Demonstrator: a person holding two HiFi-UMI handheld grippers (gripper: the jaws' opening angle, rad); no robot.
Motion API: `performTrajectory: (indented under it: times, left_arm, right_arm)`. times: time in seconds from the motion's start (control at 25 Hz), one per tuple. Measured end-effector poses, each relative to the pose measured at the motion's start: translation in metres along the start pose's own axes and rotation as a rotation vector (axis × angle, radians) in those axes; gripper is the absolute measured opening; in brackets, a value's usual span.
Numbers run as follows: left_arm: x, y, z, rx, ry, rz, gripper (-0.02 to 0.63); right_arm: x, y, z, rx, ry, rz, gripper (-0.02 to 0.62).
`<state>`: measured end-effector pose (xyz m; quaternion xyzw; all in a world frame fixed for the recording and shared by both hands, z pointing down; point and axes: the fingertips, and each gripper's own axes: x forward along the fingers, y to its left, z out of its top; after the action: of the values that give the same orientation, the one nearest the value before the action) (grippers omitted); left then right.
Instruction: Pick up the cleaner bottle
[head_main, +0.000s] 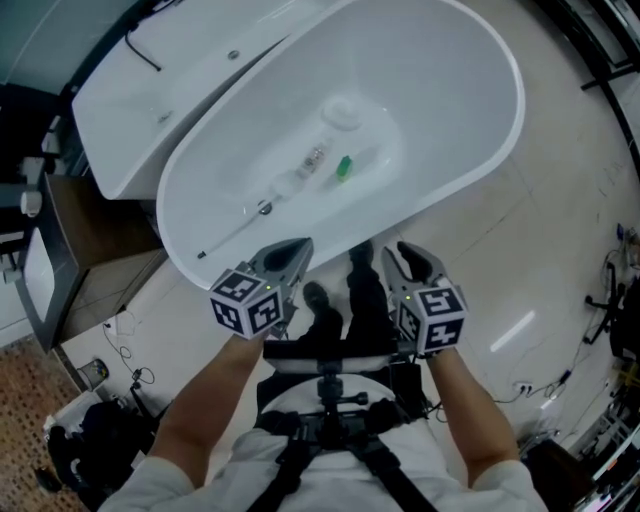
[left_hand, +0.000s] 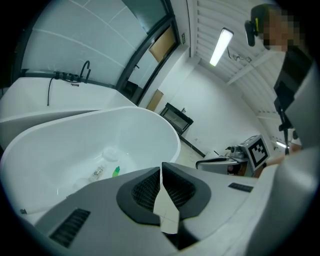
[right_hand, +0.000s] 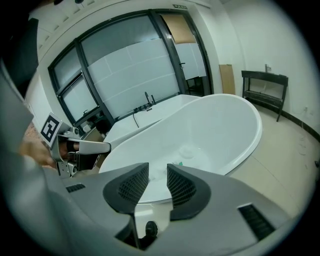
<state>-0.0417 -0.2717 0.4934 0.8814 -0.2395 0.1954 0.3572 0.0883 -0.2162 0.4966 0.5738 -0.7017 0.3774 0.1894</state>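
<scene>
The cleaner bottle (head_main: 312, 160) is clear with a green cap (head_main: 343, 168). It lies on its side on the bottom of the white oval bathtub (head_main: 480, 160), close to the drain (head_main: 342, 112). Both grippers hover outside the tub's near rim, well short of the bottle. My left gripper (head_main: 292, 256) is shut with nothing in it; in its own view the bottle (left_hand: 98, 173) shows beyond the closed tips (left_hand: 161, 168). My right gripper (head_main: 405, 258) stands open and empty, and only the green cap (right_hand: 180, 163) peeks over its jaws (right_hand: 158, 169).
A second white rectangular tub (head_main: 130, 120) with a black tap (head_main: 140, 48) stands behind the oval one. A wooden cabinet (head_main: 95, 235) is at the left, with cables (head_main: 125, 350) on the tiled floor. A black bench (right_hand: 265, 82) stands by the far wall.
</scene>
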Motion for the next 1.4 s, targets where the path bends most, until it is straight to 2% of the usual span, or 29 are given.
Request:
performTrajectory:
  times: [0.52,0.68,0.8,1.4]
  left_arm:
    - [0.065,0.038,-0.012,-0.024,0.041,0.035,0.008]
    - [0.083,0.054,-0.015,-0.049,0.023,0.040,0.008]
    - [0.098,0.064,-0.019,-0.065,0.007,0.038,0.008]
    - [0.167,0.120,-0.066,-0.105,0.058,0.066,0.014]
  right_arm:
    - [0.044,-0.031,-0.022,0.039,0.072,0.033,0.115]
    - [0.058,-0.041,-0.031,-0.011,0.092,0.027,0.115]
    - [0.066,-0.047,-0.038,-0.011,0.111,0.028,0.115]
    - [0.111,-0.083,-0.087,0.030,0.192,0.021,0.115]
